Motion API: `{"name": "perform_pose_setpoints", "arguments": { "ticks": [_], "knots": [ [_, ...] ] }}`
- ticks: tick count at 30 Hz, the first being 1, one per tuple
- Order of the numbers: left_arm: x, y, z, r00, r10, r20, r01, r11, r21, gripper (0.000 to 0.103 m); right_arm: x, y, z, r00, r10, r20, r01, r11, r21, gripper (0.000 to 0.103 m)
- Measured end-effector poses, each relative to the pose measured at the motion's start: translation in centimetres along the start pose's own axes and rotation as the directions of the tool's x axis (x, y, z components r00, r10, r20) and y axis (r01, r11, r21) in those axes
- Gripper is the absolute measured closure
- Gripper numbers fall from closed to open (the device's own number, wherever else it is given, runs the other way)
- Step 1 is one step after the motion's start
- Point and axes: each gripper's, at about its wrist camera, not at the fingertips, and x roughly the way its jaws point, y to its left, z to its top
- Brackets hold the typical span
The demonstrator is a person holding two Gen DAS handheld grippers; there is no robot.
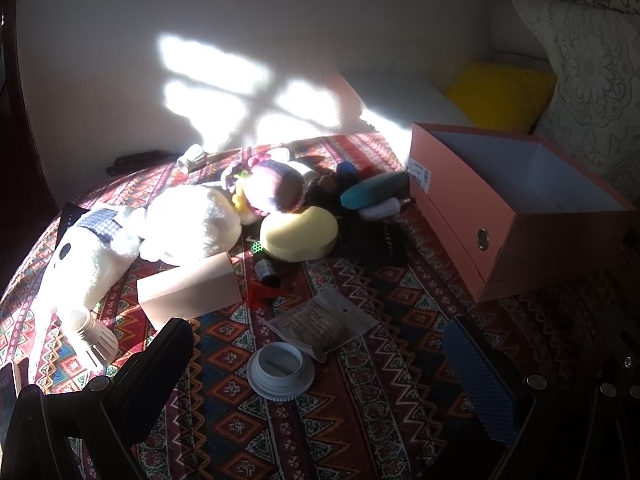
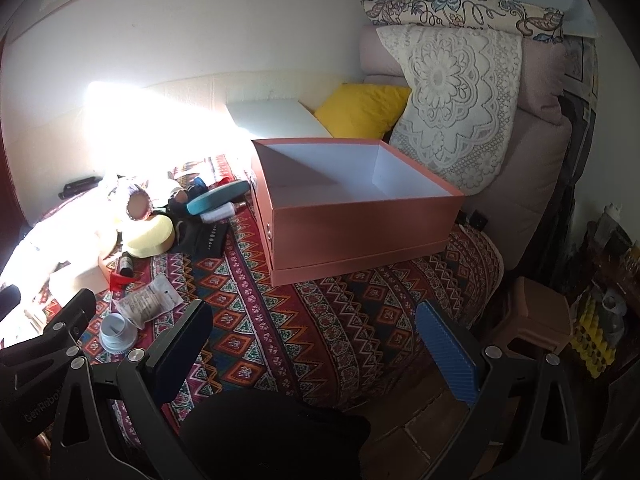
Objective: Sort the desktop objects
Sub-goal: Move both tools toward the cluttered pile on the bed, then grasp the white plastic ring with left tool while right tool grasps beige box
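An empty salmon-pink box (image 1: 496,240) (image 2: 360,220) stands open on the patterned cloth, right of a heap of objects. The heap holds a white plush toy (image 1: 184,224), a knitted doll (image 1: 272,188), a yellow sponge (image 1: 298,234) (image 2: 150,240), a teal case (image 1: 374,190) (image 2: 216,198), a small pink carton (image 1: 190,288), a plastic packet (image 1: 324,322) (image 2: 146,300) and a white screw lid (image 1: 280,370) (image 2: 118,334). My left gripper (image 1: 324,364) hovers open just short of the lid and packet. My right gripper (image 2: 316,344) is open over bare cloth in front of the box.
A small dark bottle (image 1: 266,270) and a red scrap (image 1: 260,294) lie by the sponge. A white ribbed cap (image 1: 94,340) sits at the left. Cushions, one yellow (image 2: 360,110) and one lace (image 2: 452,96), lean behind the box. A brown stool (image 2: 536,316) stands at the right.
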Motion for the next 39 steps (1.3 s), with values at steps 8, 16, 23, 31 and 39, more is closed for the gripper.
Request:
{"name": "perform_pose_setpoints", "arguments": {
  "ticks": [8,16,23,31,39],
  "knots": [
    [0.1,0.2,0.1,1.000,0.016,-0.021,-0.015,1.000,0.006,0.000,-0.2,0.1,0.1,1.000,0.002,0.005,-0.002,1.000,0.000,0.000],
    [-0.2,0.6,0.2,1.000,0.005,-0.004,-0.006,1.000,-0.016,0.000,-0.1,0.2,0.2,1.000,0.003,0.005,-0.003,1.000,0.002,0.000],
    [0.0,0.7,0.3,1.000,0.003,-0.011,-0.003,1.000,-0.013,0.000,0.1,0.2,0.2,1.000,-0.001,0.002,0.001,1.000,0.008,0.000],
    [0.3,2.5,-0.1,0.998,0.068,-0.016,-0.068,0.998,-0.013,0.000,0.1,0.5,0.1,1.000,0.002,0.011,-0.002,1.000,0.002,0.000],
    [3.0,11.4,-3.7,0.962,0.260,-0.080,-0.264,0.963,-0.049,0.000,2.7,5.8,1.1,0.979,0.201,-0.019,-0.202,0.974,-0.101,0.000]
  ]
}}
